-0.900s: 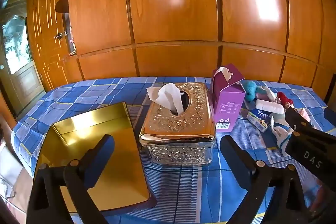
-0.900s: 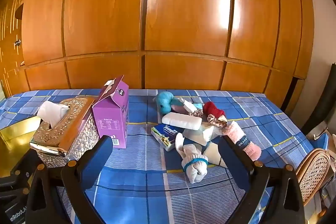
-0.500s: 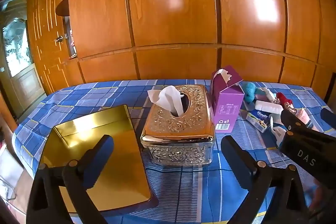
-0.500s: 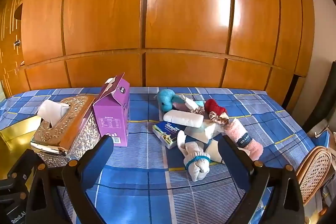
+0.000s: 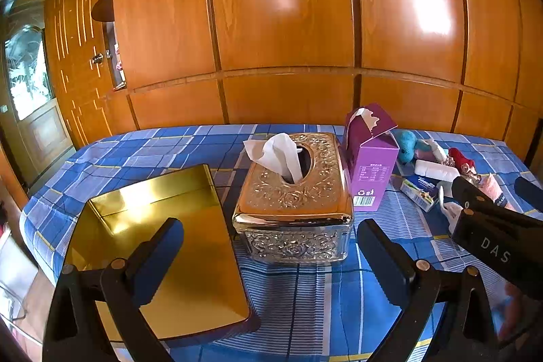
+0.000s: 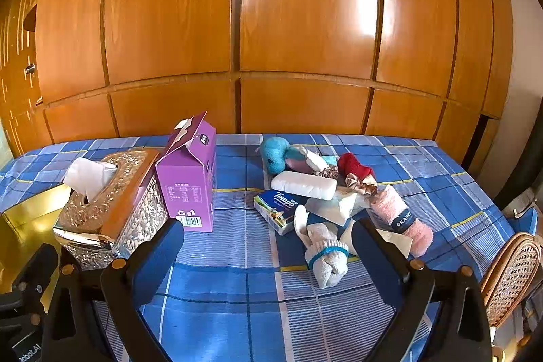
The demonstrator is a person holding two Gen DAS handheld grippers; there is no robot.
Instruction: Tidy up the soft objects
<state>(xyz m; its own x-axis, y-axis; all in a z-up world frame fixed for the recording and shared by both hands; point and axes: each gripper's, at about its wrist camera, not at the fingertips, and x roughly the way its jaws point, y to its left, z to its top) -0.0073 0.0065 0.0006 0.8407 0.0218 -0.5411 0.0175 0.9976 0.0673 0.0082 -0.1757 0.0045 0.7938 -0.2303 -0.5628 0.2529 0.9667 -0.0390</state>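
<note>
Both the left tool (image 5: pixel 269 255) and the right tool (image 6: pixel 268 255) were held released above the tabletop (image 6: pixel 237 280); soft objects (image 6: pixel 325 256), some perhaps socks, were heaped toward its right edge.

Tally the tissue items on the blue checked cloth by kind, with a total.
Metal tissue box with a tissue sticking out: 1
Purple carton, tissue at its open top: 1
Tempo tissue pack: 1
White wrapped tissue pack: 1
Total: 4
</note>
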